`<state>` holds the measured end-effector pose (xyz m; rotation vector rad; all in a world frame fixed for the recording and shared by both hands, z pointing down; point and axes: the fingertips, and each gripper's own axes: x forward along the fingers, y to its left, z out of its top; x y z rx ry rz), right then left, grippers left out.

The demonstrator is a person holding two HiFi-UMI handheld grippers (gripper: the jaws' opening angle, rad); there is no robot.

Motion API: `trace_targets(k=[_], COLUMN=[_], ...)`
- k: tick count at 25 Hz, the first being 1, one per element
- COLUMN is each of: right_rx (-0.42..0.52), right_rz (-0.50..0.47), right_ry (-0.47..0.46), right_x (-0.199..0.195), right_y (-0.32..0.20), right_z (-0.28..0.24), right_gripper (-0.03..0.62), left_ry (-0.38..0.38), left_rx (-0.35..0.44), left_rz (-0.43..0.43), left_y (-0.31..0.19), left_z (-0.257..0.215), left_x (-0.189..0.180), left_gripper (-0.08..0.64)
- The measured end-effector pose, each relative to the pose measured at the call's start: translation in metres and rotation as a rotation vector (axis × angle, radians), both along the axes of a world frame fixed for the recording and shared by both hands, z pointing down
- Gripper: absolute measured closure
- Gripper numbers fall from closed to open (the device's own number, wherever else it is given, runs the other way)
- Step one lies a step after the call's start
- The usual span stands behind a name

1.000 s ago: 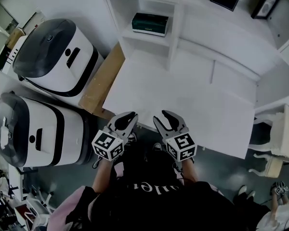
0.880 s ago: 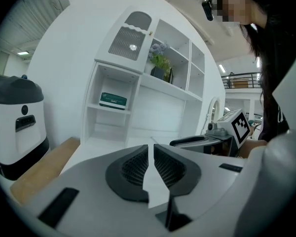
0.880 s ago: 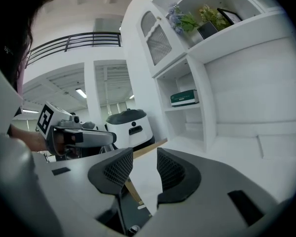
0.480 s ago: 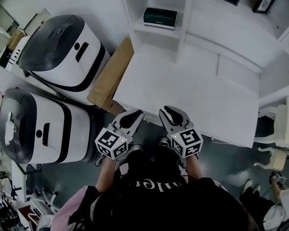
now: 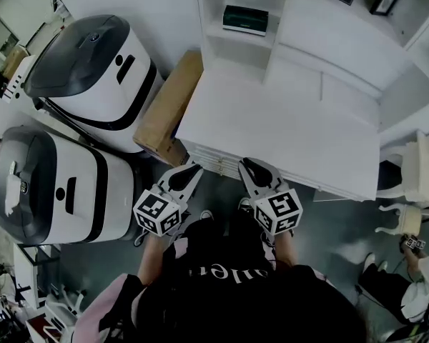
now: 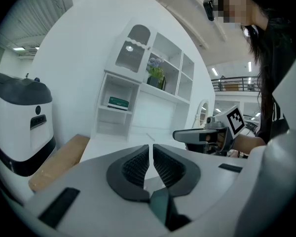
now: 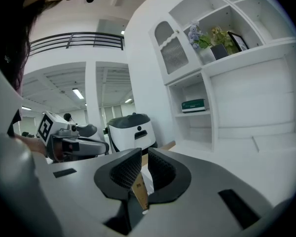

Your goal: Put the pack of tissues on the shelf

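On the far shelf (image 5: pixel 232 38), middle tier: pack of tissues (image 5: pixel 245 20), flat. Likely light, soft, crushable; take it across the narrow sides. Left gripper (image 5: pixel 191 170) jaws shut, empty; right gripper (image 5: pixel 247 166) jaws just closing, now together, empty.

Only text: white letters (image 5: pixel 216 272) on the person's black top (image 5: pixel 272 306), near side of desk (image 5: pixel 286 127), partly hidden, roughly "nle". Cubes on left gripper (image 5: pixel 191 168) and right gripper (image 5: pixel 247 164): square code markers, no letters. Pack of tissues (image 5: pixel 245 19), beyond desk: print unreadable.

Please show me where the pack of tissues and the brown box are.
pack of tissues (image 5: pixel 245 20): head view, middle of its green top.
brown box (image 5: pixel 168 106): head view, middle of its top face.
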<state>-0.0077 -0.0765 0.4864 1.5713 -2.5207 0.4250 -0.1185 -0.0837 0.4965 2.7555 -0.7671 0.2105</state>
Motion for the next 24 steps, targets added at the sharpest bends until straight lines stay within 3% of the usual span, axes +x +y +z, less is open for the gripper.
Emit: trace_targets(k=[10,24], right_rx=[0.015,0.018], right_rz=[0.036,0.066], right_ry=[0.033,0.057], right_x=[-0.037,-0.066], right_y=[0.014,0.014], right_z=[-0.005,-0.008], right_gripper=[0.522,0.522], left_ry=[0.035,0.044], left_rx=[0.019,0.01], left_rz=[0.073,0.093], left_y=[0.01,0.006], left_z=[-0.005,0.002], left_x=[-0.026,-0.06], left_gripper=[0.522,0.522])
